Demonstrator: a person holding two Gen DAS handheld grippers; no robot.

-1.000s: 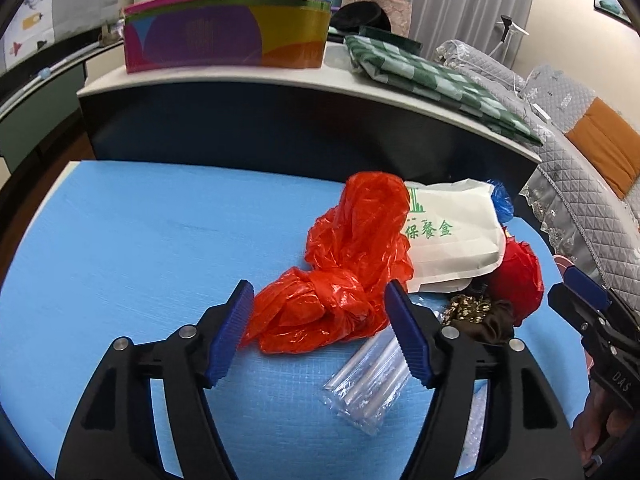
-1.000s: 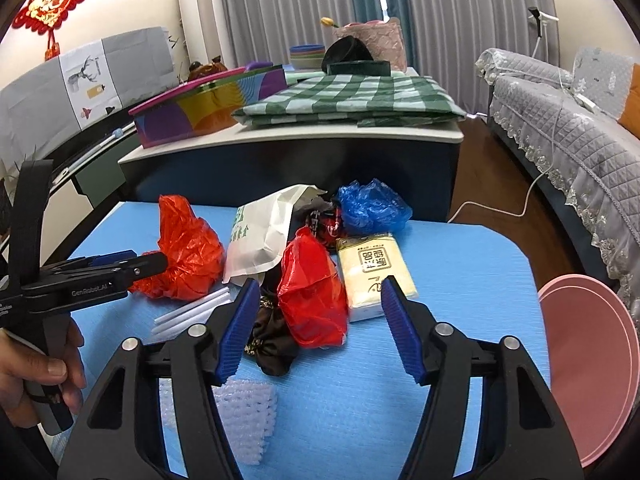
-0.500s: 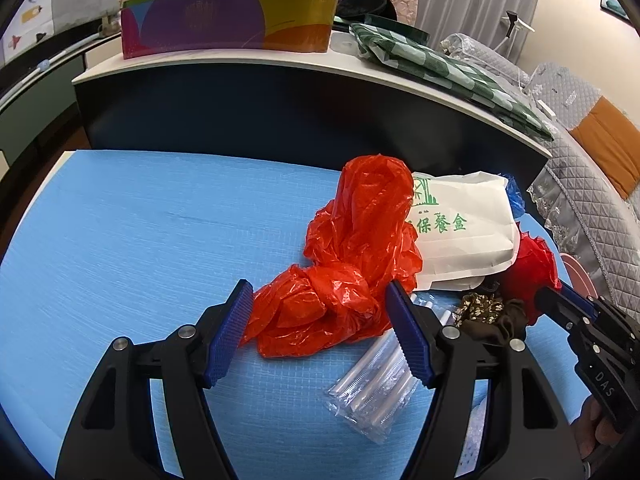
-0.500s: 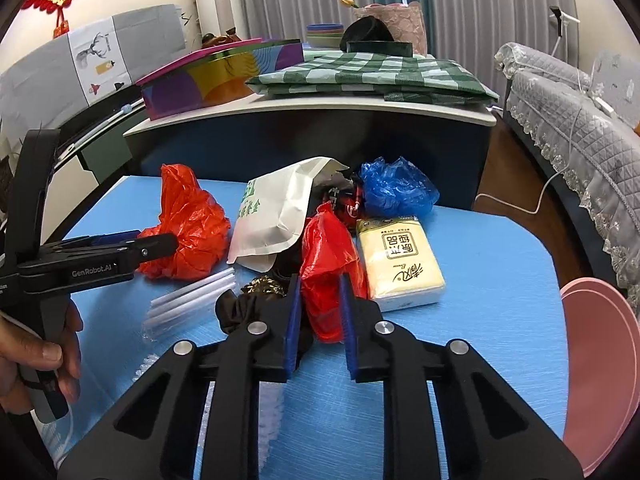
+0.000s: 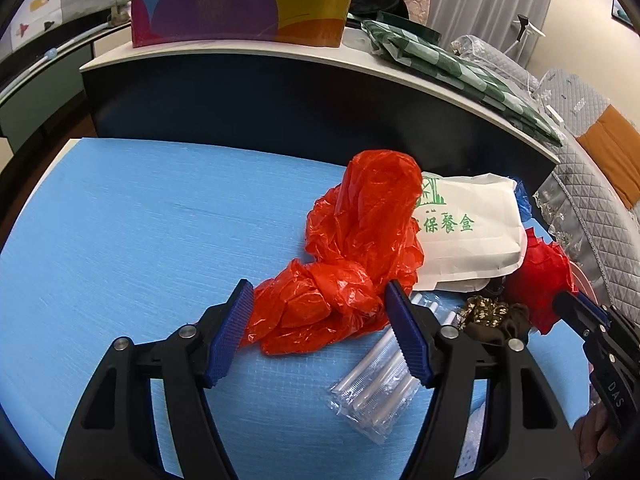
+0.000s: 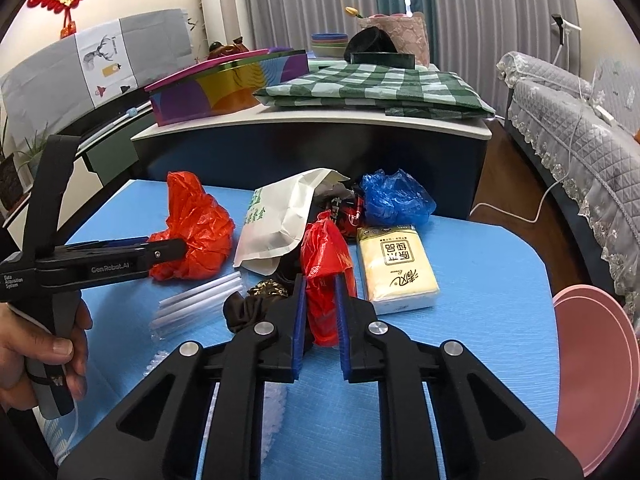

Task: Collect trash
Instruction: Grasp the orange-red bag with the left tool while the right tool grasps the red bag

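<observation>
A blue mat (image 6: 480,264) covers the low table in front of me; behind it stands a dark counter (image 6: 312,148) with a checked cloth (image 6: 372,88) and a coloured box (image 5: 240,12) on top. A grey sofa (image 6: 580,128) runs along the right.

The trash lies in one cluster on the mat:
- A large red bag (image 5: 360,248) sits on the left of the cluster.
- A white paper bag (image 5: 468,232) with green print touches it on the right.
- A small red bag (image 6: 326,272) stands upright in the middle.
- A blue bag (image 6: 396,200) lies behind a tissue pack (image 6: 396,268).
- A sleeve of clear straws (image 5: 380,376) lies in front of the large red bag.
- A dark cloth (image 6: 252,304) lies beside the small red bag.

My right tongs (image 6: 320,292) are closing, and both pads press the small red bag between them. My left tongs (image 5: 320,320) stand apart and are closing slowly; the lower folds of the large red bag lie between the pads, with no firm press visible. A pink plate (image 6: 600,360) rests at the right edge of the mat.
</observation>
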